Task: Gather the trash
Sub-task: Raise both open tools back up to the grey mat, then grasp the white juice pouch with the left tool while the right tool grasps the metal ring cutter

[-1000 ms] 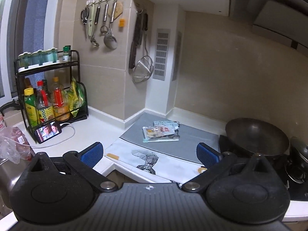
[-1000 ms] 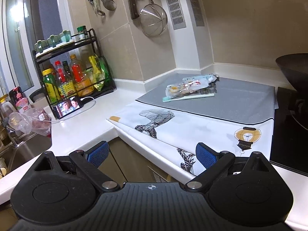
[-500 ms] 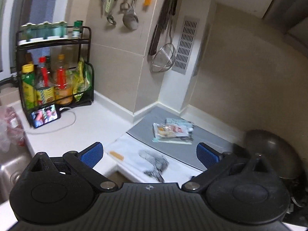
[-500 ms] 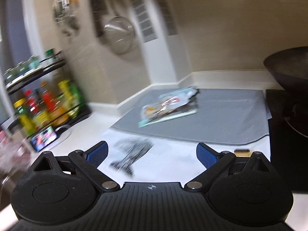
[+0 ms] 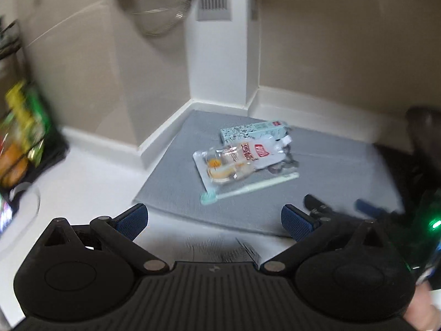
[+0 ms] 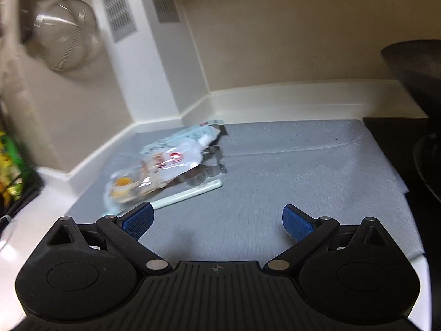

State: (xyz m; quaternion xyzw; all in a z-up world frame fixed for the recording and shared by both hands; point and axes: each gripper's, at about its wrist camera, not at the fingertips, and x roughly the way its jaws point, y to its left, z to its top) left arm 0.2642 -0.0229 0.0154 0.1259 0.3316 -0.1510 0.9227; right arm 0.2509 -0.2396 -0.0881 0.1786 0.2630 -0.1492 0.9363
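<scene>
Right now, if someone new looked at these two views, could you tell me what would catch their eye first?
Probably the small heap of trash on the grey mat: a clear snack wrapper lying partly over a pale box, with a toothbrush alongside. Next, both open grippers, left and right, poised short of it.

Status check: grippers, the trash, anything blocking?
Both hand-held grippers, left and right, open, empty. Snack wrapper, toothbrush, small box piled on grey mat. Nothing in the way.
</scene>
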